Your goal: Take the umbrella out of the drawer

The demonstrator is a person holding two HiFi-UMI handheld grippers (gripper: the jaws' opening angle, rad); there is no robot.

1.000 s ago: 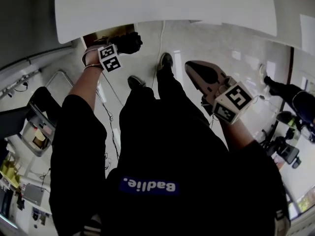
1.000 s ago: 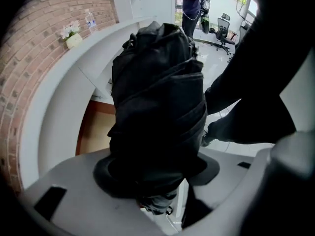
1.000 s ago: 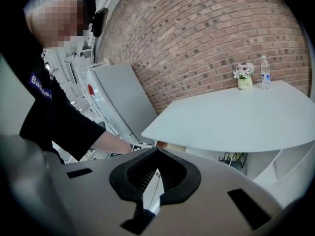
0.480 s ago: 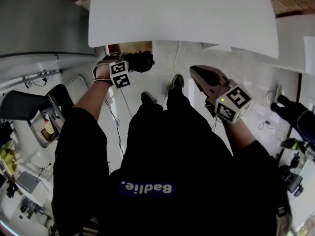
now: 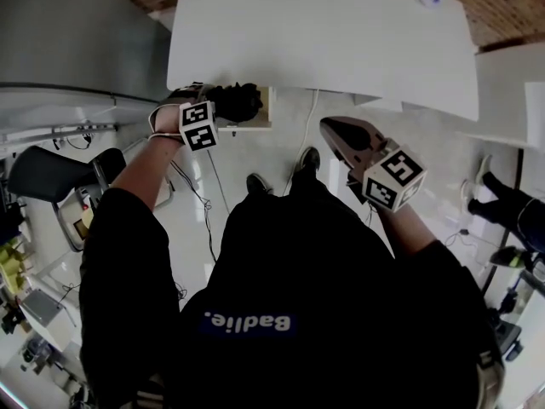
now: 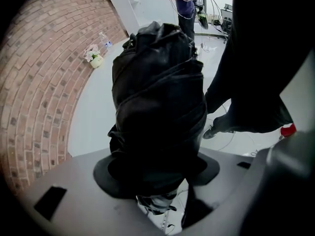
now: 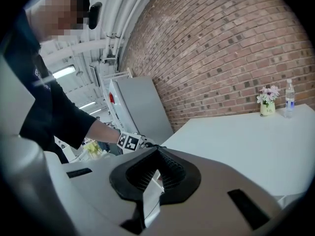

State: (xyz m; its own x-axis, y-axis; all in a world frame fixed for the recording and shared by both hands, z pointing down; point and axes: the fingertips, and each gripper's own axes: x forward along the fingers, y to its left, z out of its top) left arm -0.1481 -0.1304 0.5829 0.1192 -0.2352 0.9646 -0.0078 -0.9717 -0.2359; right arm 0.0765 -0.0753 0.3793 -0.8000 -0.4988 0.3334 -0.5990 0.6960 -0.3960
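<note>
I'm pinching folded black umbrella in left gripper, long axis running out along jaws; right gripper jaws pressed together.

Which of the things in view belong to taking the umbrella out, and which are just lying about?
Part of the job:
- umbrella, black and folded, clamped in the jaws of the left gripper
- drawer under the table edge
- right gripper, empty

Just lying about:
- flower vase and water bottle on the white table
- office chair
</note>
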